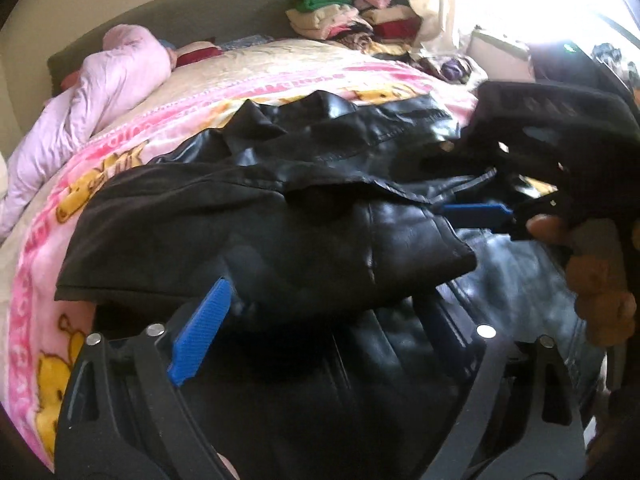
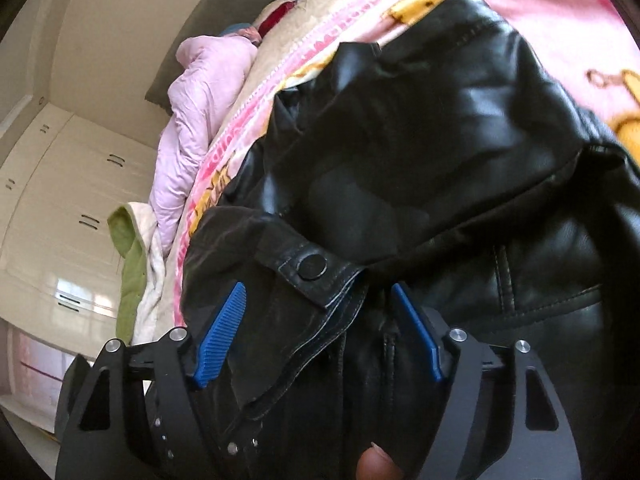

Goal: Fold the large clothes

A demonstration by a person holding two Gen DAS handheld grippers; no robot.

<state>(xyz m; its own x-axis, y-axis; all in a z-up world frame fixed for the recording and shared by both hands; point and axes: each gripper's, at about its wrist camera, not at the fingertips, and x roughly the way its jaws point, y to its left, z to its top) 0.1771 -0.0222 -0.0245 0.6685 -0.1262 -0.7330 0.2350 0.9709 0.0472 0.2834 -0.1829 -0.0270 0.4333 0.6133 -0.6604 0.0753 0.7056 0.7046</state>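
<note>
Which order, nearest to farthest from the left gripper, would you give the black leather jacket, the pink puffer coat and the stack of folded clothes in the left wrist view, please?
From the left gripper:
1. Black leather jacket, directly between and ahead of the fingers.
2. Pink puffer coat, left side of the bed.
3. Stack of folded clothes, far end by the headboard, right of centre.

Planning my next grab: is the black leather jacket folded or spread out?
Partly folded: black leather jacket lies on the pink blanket with one panel doubled over, edges uneven.
</note>
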